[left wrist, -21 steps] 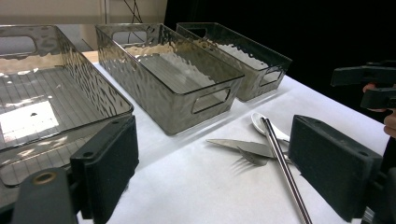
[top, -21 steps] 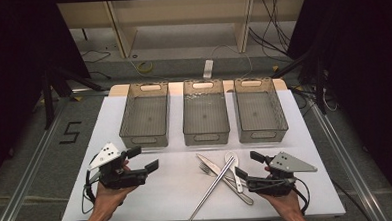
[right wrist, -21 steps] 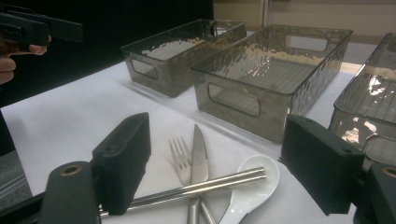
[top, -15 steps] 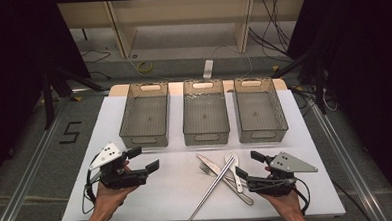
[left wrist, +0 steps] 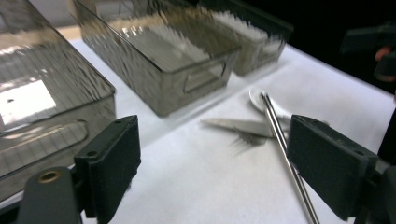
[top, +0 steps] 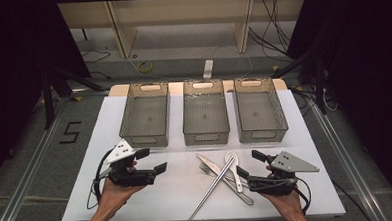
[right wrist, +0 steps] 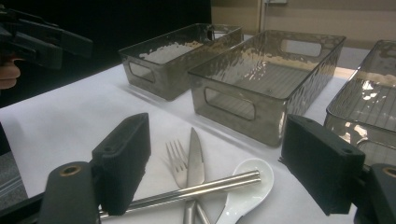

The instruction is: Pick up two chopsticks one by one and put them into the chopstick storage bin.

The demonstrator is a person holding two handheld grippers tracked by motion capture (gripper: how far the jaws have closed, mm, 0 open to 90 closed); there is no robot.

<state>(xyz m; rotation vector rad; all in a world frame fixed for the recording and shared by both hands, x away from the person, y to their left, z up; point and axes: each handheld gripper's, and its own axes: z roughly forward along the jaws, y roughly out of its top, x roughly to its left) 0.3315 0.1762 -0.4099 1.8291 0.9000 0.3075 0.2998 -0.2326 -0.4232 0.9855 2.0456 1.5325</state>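
A pile of cutlery lies on the white table [top: 105,144] in front of the bins: a metal fork [top: 204,168], a knife [top: 212,166], a white spoon [top: 232,159] and a pair of metal chopsticks [top: 215,184] laid across them. My left gripper [top: 152,160] hovers open to the left of the pile, with nothing between its jaws. My right gripper [top: 250,164] is open just right of the pile, close to the spoon. In the right gripper view the fork [right wrist: 176,163], knife [right wrist: 194,156], spoon [right wrist: 247,186] and chopsticks [right wrist: 205,186] lie between and ahead of the jaws.
Three smoky clear bins stand side by side at the back of the table: left [top: 145,117], middle [top: 205,115], right [top: 260,112]. All look empty. Dark floor, cables and rails surround the table, with a shelf frame beyond.
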